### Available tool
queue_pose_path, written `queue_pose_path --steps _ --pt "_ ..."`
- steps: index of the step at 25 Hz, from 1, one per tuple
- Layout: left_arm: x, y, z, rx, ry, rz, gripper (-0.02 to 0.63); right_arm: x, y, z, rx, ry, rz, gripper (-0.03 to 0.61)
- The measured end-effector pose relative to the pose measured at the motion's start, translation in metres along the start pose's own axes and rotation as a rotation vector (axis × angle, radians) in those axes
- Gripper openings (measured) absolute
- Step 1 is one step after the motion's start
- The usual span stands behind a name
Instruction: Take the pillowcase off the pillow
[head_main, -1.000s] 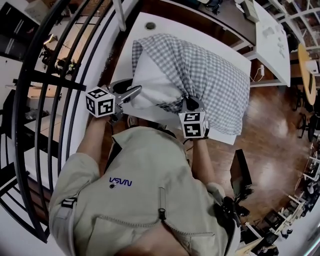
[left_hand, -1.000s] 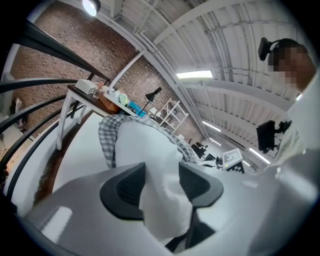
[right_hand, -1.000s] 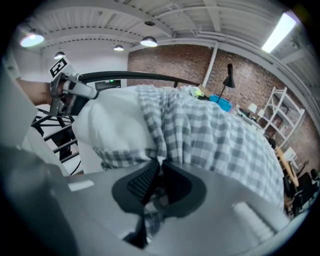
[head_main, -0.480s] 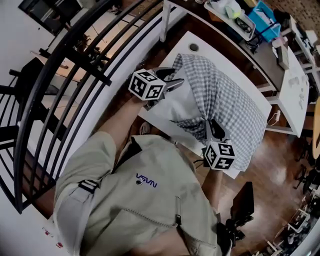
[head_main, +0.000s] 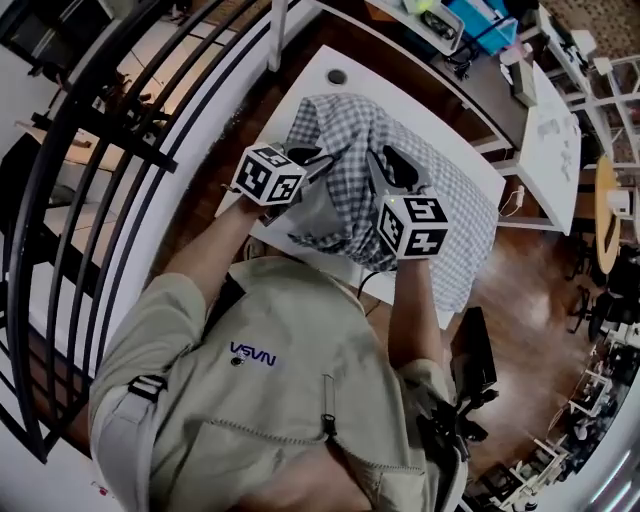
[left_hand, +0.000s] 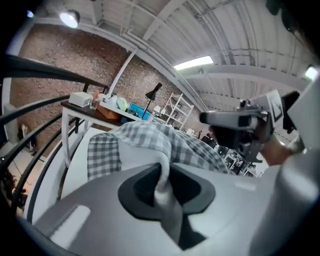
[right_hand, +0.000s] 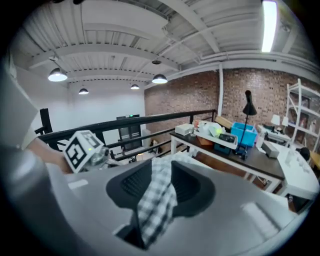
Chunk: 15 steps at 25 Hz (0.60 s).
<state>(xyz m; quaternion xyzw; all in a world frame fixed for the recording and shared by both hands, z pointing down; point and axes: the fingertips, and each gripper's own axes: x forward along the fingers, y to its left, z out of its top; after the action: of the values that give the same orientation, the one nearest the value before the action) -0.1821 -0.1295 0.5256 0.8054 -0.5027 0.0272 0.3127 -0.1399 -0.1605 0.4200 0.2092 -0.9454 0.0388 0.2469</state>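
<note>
White cloth of the pillow (left_hand: 140, 155) is pinched between the jaws of the left gripper (left_hand: 162, 172), which have just been closing, the right gripper (right_hand: 161, 172), its jaws lately easing apart, holds a fold of checked pillowcase (right_hand: 156, 200), and beyond both tips the half-covered pillow lies on a table (left_hand: 75, 172).

Pillow (left_hand: 134, 154) mostly hidden inside checked pillowcase (head_main: 448, 200).
</note>
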Motion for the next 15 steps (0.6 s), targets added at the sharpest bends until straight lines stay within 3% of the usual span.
queue_pose_path --steps 3,7,9,10,15 --pt "-0.005 -0.03 0.004 0.09 -0.022 0.009 0.04 0.037 -0.004 0.009 -0.048 0.056 0.012 0.154" --pt "-0.011 -0.051 0.005 0.153 -0.042 0.027 0.034 0.083 -0.013 -0.021 -0.213 0.287 -0.027 0.201" --pt "-0.016 -0.05 0.004 0.149 -0.05 0.038 0.031 0.086 -0.016 -0.022 -0.257 0.311 -0.052 0.057" --pt "-0.019 -0.049 0.005 0.145 -0.059 0.037 0.029 0.084 -0.019 -0.016 -0.255 0.292 -0.068 0.021" --pt "-0.043 -0.064 0.009 0.208 -0.105 0.001 0.025 0.068 -0.073 0.022 -0.219 0.179 -0.251 0.005"
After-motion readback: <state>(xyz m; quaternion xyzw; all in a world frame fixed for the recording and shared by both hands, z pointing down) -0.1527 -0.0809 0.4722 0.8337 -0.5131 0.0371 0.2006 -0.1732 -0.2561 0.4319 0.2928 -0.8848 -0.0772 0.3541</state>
